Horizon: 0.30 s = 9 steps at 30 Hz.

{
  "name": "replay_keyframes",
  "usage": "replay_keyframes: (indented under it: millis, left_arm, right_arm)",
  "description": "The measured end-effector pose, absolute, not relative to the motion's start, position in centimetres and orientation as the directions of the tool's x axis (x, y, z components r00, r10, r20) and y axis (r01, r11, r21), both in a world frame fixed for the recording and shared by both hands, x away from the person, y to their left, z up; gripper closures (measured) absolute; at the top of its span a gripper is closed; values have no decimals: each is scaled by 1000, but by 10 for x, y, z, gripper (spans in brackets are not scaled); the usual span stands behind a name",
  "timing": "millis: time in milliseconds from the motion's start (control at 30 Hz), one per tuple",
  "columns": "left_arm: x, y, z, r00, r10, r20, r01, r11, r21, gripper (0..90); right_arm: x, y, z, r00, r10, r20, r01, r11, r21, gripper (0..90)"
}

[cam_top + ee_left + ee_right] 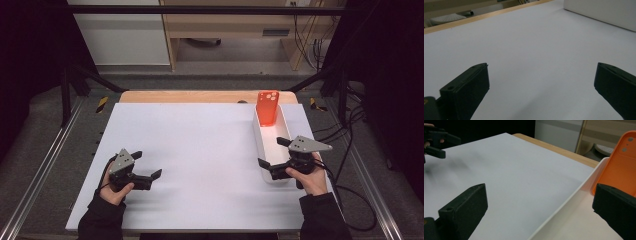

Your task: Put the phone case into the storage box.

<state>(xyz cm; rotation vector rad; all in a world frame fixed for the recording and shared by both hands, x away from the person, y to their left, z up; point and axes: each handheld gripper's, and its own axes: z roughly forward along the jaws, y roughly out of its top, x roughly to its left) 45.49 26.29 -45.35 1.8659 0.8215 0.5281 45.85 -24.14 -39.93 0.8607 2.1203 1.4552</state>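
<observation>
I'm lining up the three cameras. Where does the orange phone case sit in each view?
High view: orange phone case leans upright at the far end of the white tray, right of centre.
Left gripper view: not in it.
Right gripper view: the case is at the right edge, above the right jaw.
Shared landmark: the white tray.

Orange phone case (267, 107), white tray (260, 145) — black fingers (466, 87), seemingly pale-lilac board (200, 150)

The case (621, 167) is being cut off by the right gripper view's right edge, its lower part being hidden by a jaw. The tray (604, 12) is being cropped at the left gripper view's corner — only one wall is being seen.
</observation>
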Motion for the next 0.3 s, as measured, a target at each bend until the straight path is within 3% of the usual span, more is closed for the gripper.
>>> replay_keyframes:
  millis: [300]
  left_arm:
    - [454, 262, -451, 689, 725, -7, 292, -269, 918, 0]
  right_arm:
    - [448, -262, -411, -693, 721, 19, 256, 221, 941, 5]
